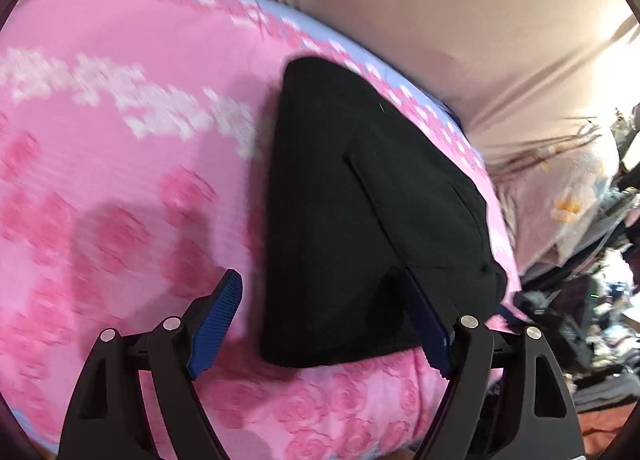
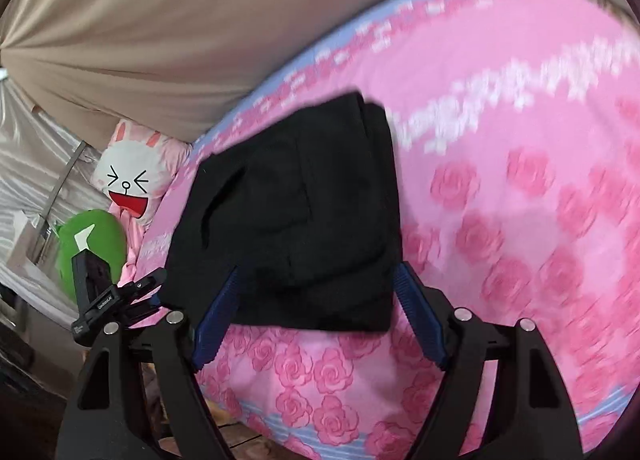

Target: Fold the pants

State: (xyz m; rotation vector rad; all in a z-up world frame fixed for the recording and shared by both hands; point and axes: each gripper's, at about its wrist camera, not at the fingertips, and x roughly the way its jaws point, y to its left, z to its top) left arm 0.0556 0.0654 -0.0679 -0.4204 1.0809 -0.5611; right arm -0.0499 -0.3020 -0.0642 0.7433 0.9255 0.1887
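Both grippers, left gripper (image 1: pixel 326 324) and right gripper (image 2: pixel 316 312), hover spread above folded pants (image 2: pixel 296 220).

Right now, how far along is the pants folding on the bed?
Mostly done, it seems. The black pants lie as a compact, layered bundle on the pink rose bedspread. Nothing is in hand: the left claw and right claw are both open, fingers spread above the bundle's near edge. What may be left is at most a final tidy; the blur hides whether the far edges line up.
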